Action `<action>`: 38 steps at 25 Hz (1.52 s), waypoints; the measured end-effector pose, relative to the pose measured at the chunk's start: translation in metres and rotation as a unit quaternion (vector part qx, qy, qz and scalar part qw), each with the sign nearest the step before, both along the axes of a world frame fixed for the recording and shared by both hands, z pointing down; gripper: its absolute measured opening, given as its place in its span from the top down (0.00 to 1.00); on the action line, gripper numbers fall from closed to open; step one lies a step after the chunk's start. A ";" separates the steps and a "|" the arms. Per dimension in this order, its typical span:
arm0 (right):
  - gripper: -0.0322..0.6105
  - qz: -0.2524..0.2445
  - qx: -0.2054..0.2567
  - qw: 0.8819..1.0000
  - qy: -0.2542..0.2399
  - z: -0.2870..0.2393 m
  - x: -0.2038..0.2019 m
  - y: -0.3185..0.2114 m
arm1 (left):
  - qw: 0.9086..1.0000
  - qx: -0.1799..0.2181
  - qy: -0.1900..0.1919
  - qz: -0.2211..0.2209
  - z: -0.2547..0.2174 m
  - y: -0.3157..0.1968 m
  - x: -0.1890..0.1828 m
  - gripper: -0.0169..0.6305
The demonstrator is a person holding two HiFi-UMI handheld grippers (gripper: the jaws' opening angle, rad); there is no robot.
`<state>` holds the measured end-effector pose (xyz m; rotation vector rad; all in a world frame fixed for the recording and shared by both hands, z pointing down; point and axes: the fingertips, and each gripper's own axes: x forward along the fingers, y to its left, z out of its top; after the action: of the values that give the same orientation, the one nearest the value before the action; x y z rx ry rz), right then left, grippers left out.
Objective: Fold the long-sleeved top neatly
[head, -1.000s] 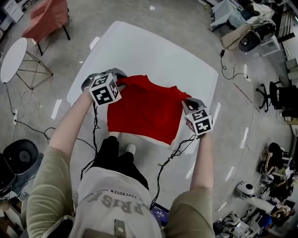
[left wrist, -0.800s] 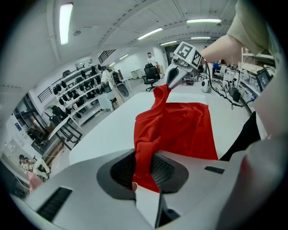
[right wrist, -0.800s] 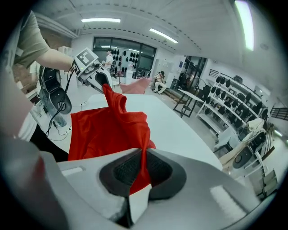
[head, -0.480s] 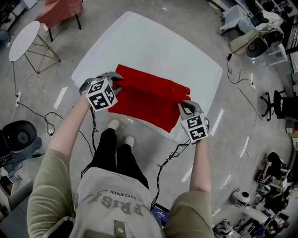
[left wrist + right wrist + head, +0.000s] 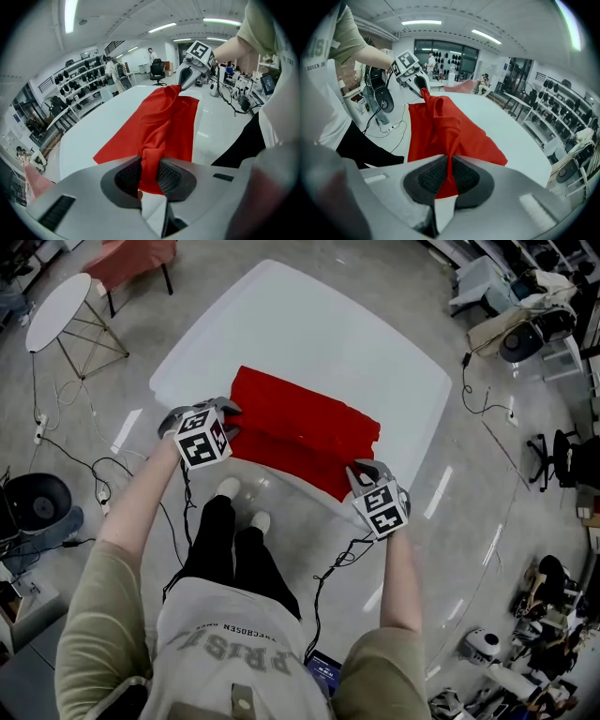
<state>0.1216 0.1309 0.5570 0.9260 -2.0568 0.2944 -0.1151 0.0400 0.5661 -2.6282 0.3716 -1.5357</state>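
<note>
1. The red top [image 5: 302,427] lay across the white table [image 5: 309,324], toward the edge nearest the person. It was spread in a wide band with a crease running along its length.
2. The left gripper [image 5: 228,420] had its jaws clamped on a bunched-up wad of cloth at one near corner. In the left gripper view that wad was pinched thick between the pads.
3. The right gripper [image 5: 360,471] was clamped on the other near corner. It had a much thinner pinch, just a slim pleat of red running through the pads.
4. Between the two grips the near edge looked lifted a bit off the table and pulled into a ridge, so I'd guess a fold was mid-lay rather than done.
5. To do this bit well, I'd say:
   - keep both ends level and equally taut so the edge stays straight;
   - bring them down together so that edge runs parallel to the crease;
   - don't let go until the cloth is flat on the table.
6. The left grip's fat bunch was the risk, since it could leave a rumpled corner once released.
</note>
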 end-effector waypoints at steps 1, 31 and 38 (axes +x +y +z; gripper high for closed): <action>0.90 -0.001 -0.010 1.000 0.003 0.007 -0.001 0.002 | 1.000 -0.007 -0.006 -0.001 0.007 0.003 -0.001 0.86; 0.61 -0.102 -0.130 0.983 -0.074 0.025 -0.065 0.044 | 0.971 -0.100 -0.103 0.189 0.028 0.080 0.016 0.47; 0.61 -0.119 -0.167 0.978 -0.034 0.045 -0.056 0.073 | 0.965 -0.152 -0.115 0.178 0.043 0.099 0.000 0.47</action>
<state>0.0655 0.2038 0.6021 0.4663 -2.0722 0.5290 -0.1147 0.1394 0.6093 -2.4877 -0.3636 -1.8541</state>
